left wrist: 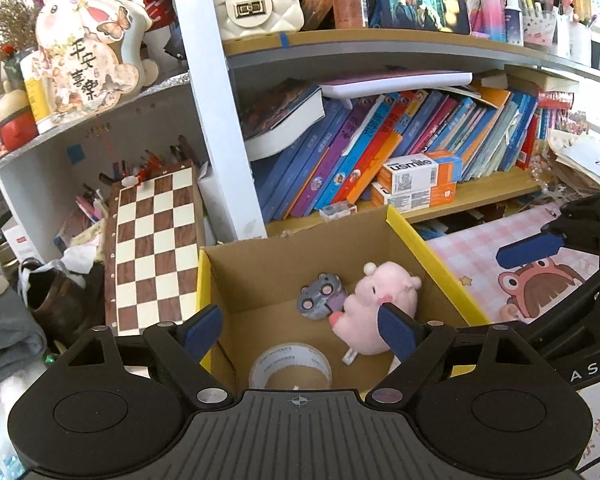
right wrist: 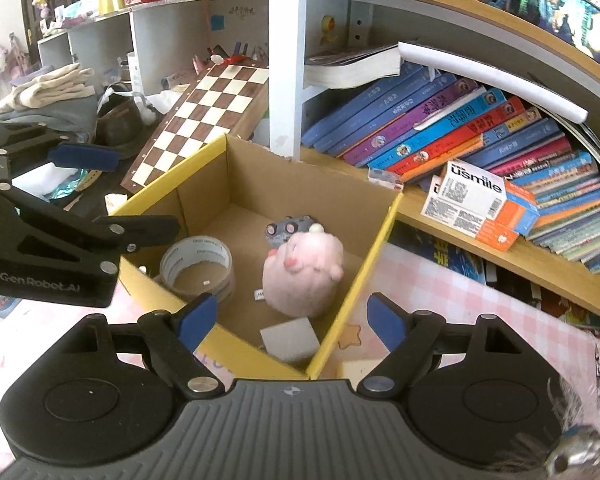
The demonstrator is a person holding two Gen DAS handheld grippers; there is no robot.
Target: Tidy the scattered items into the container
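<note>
A cardboard box (left wrist: 428, 248) with yellow outer walls stands on the pink checked mat, and shows in the right wrist view (right wrist: 204, 156) too. Inside lie a pink plush pig (left wrist: 376, 300) (right wrist: 304, 272), a small grey toy car (left wrist: 320, 294) (right wrist: 290, 226), a roll of clear tape (left wrist: 290, 364) (right wrist: 198, 264) and a white block (right wrist: 290, 338). My left gripper (left wrist: 300, 330) is open and empty, above the box's near edge. My right gripper (right wrist: 290, 322) is open and empty, above the box's near corner. Each gripper shows in the other's view.
A bookshelf with leaning books (left wrist: 380, 140) and orange-white usmile boxes (left wrist: 420, 172) (right wrist: 476, 204) stands behind the box. A chessboard (left wrist: 156, 248) (right wrist: 204, 116) leans left of the box. Clothes and clutter (right wrist: 48, 92) lie at the left. A pink checked mat (left wrist: 500, 248) lies right of the box.
</note>
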